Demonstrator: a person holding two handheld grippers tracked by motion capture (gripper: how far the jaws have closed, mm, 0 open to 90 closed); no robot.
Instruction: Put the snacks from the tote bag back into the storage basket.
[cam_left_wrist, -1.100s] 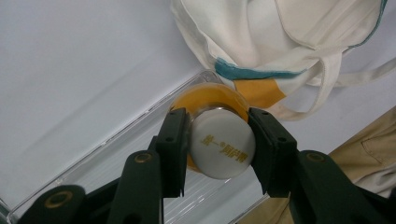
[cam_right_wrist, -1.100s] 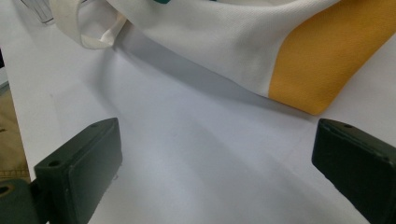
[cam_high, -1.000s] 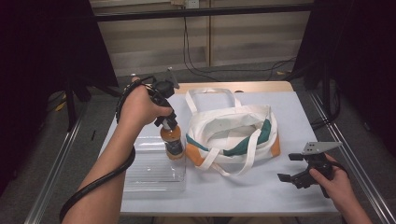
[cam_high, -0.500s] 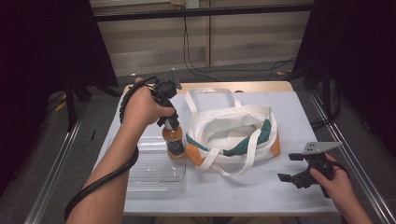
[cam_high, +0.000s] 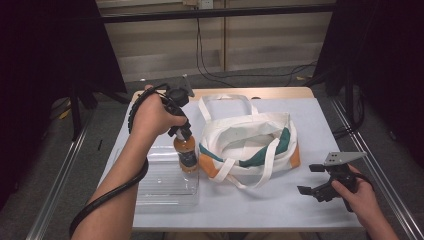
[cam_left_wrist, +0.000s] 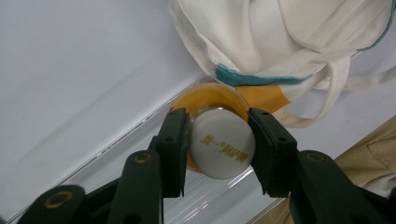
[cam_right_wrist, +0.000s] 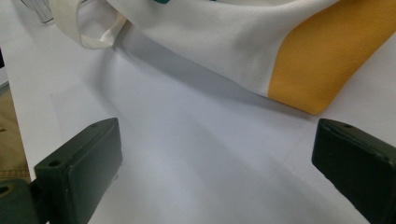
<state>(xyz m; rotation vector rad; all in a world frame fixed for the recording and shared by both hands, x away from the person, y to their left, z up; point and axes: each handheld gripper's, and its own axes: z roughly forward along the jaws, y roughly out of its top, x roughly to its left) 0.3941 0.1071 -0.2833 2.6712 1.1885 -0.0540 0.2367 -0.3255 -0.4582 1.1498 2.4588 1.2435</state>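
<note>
An orange drink bottle with a white cap stands upright at the right end of a clear plastic tray. My left gripper comes down on it from above, shut on the bottle's cap. In the left gripper view both black pads press on the white cap, with the orange shoulder of the bottle below. A white tote bag with green and orange panels lies open just right of the bottle. My right gripper rests low at the near right of the table, open with nothing between its fingers.
The tote bag's handles lie spread toward the far edge. The white table has bare room between the bag and my right gripper, which faces the bag's orange corner. Metal rails run along both sides of the table.
</note>
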